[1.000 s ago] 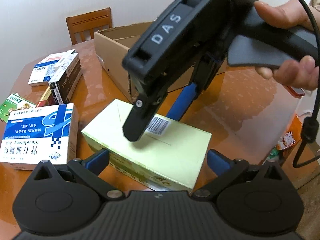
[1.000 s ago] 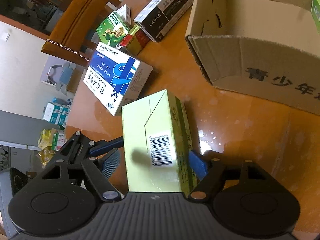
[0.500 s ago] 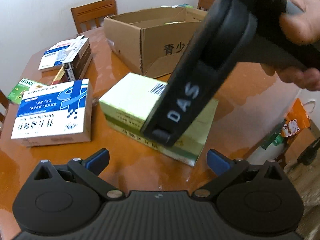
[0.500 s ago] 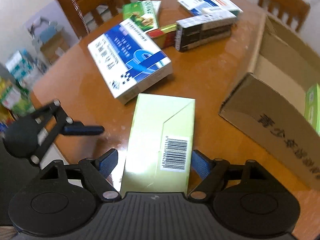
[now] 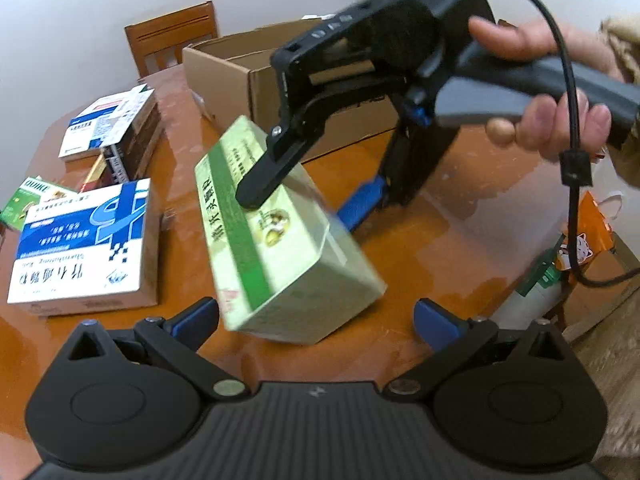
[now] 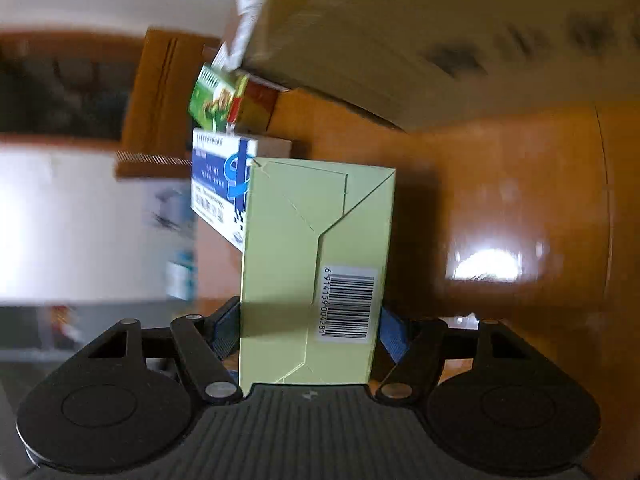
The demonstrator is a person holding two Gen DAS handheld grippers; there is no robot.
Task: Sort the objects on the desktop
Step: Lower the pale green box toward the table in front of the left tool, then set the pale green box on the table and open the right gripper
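A pale green box hangs tilted above the brown table, its green-striped printed face turned toward me in the left wrist view. My right gripper, held by a hand, is shut on it. In the right wrist view the box's barcode face fills the gap between the blue pads of the right gripper. My left gripper stands open just in front of the box, touching nothing. An open cardboard carton stands behind; its side looms close in the right wrist view.
A blue-and-white box lies left of the green box. Behind it are a small green box and a stack of boxes. A wooden chair stands at the far edge. Bags sit off the table's right edge.
The right gripper has lifted the green box off the table and rolled it onto a tilt, bringing it nearer the carton. The left gripper stays open.
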